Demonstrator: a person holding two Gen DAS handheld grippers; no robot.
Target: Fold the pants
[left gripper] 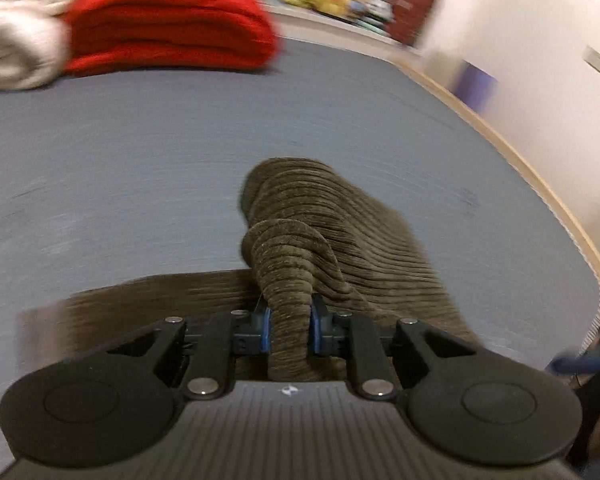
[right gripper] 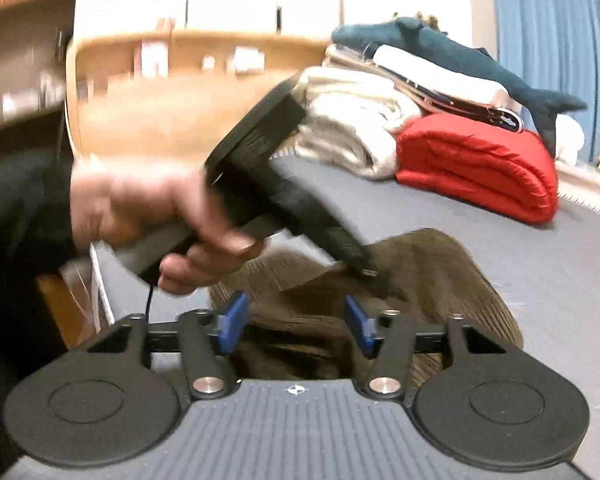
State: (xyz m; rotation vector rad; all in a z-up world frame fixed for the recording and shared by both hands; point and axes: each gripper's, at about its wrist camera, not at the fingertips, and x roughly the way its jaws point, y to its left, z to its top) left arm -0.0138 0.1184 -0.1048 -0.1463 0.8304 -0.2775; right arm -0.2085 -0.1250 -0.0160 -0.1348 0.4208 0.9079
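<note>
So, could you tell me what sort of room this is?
Probably a bedroom: a grey mattress holding a folded red blanket, a plush shark on stacked bedding, and a blue curtain.

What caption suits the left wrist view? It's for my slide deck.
Left gripper shut on a bunched fold of brown corduroy pants above the grey bed.

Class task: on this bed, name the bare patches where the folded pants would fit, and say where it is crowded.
Free: the grey mattress between the brown corduroy pants and the red blanket, and the strip right of the pants toward the wooden bed edge. Crowded: the head end, with red blanket and cream blankets.
</note>
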